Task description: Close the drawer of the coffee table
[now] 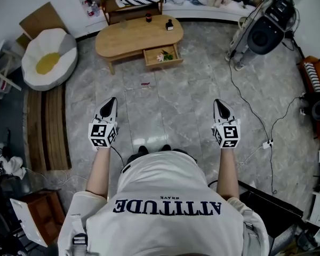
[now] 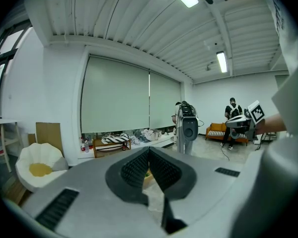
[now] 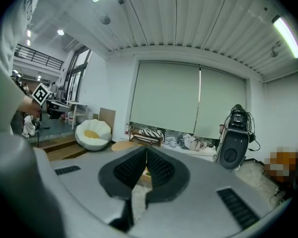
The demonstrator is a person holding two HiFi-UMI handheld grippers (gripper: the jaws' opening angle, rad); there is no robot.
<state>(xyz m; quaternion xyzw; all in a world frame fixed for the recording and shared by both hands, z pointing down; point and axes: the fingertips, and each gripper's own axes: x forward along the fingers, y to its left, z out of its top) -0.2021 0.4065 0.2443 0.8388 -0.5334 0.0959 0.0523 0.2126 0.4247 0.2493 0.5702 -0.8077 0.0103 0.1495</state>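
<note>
Both tongs are pressed together and empty: left tongs (image 1: 111, 102) and right tongs (image 1: 219, 104) point forward, which I judge is a ready posture for pushing. The drawer (image 1: 162, 56) stands pulled out of the oval wooden worktop (image 1: 129, 38), well ahead of me across grey marbled floor tiles (image 1: 165, 97). An egg-shaped beanbag (image 1: 47, 60) sits at left.

oval wooden bench (image 1: 129, 40) on grey marbled floor (image 1: 165, 108), drawer (image 1: 163, 57) open at front; on top, dark jar (image 1: 148, 18) and black bottle (image 1: 169, 24), apart; small red scrap (image 1: 145, 82) on floor nearby.
</note>
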